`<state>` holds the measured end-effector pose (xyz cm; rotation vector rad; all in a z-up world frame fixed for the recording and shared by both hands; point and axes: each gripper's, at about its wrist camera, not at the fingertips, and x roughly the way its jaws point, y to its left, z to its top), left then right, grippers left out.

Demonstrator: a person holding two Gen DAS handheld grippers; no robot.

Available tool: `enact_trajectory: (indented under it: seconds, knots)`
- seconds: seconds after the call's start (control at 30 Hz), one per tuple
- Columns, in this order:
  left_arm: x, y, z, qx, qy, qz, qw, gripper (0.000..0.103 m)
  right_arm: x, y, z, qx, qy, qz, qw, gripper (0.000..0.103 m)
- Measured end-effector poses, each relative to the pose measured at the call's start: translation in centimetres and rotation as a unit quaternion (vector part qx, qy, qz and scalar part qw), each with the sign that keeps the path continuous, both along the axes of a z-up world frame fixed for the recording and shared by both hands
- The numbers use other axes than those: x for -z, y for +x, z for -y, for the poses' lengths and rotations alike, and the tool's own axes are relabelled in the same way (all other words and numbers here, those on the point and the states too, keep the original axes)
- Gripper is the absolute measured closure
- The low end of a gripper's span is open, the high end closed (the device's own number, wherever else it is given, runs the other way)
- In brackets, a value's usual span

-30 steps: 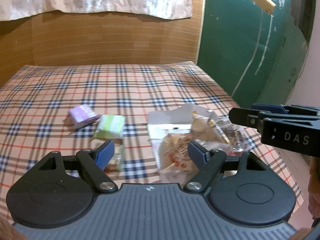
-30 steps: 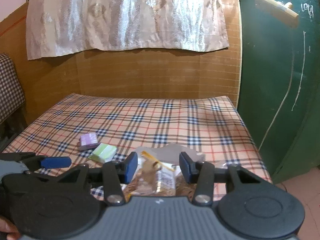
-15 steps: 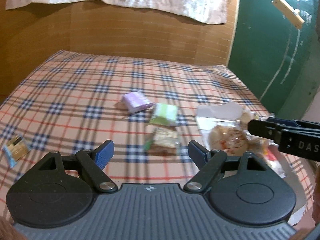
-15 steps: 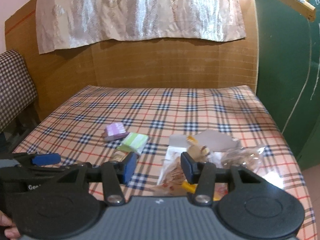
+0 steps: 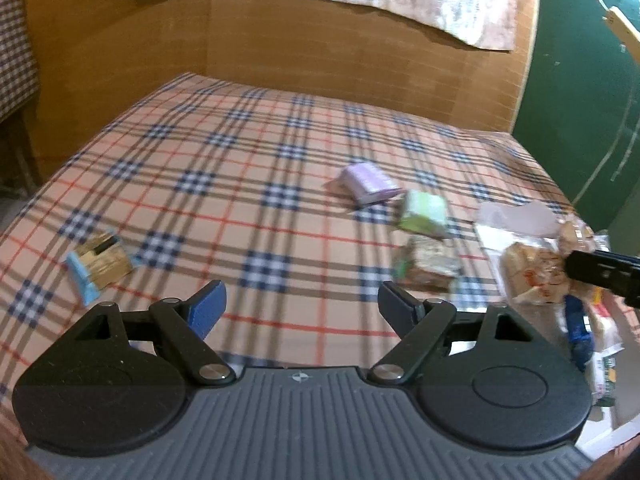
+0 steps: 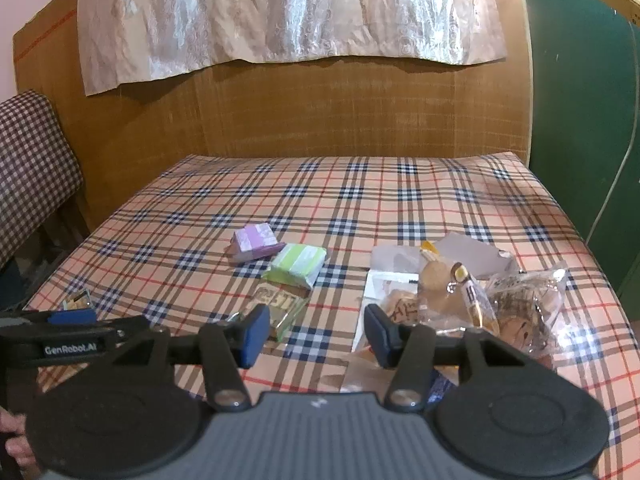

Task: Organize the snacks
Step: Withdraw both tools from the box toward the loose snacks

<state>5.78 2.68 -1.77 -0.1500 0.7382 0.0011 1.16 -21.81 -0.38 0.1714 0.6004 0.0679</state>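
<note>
The left claw (image 5: 298, 306) has swung left, gaping, empty; right claw (image 6: 312, 334) opening, empty; light, crinkly blue-edged snack packet (image 5: 98, 266), lower left, wants pinching across its middle.

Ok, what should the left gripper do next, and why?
Probably swing the left gripper toward the blue-edged snack packet. Its jaws are open and empty, and that packet lies alone, apart from the purple pack and green pack.

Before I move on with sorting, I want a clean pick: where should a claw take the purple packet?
Probably across its two long side faces, coming down from above. The purple packet lies flat on the checked tablecloth as a small block; its corner sits close to the green packet, so approach from the far, free end.
</note>
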Motion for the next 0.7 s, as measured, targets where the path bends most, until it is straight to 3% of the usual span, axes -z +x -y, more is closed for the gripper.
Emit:
enact_trajectory:
  seconds: [0.3,0.7]
  knots:
    - [0.5,-0.5,-3.5,-0.045,-0.002,-0.01,0.9989,0.0,0.3,0.1,-0.1,0.002,0.006,-0.003,1.0,0.047]
    - [0.8,-0.5,-4.3,-0.052,-0.005,-0.018,0.9985,0.0,0.9,0.5,-1.0,-0.001,0.007,-0.012,1.0,0.043]
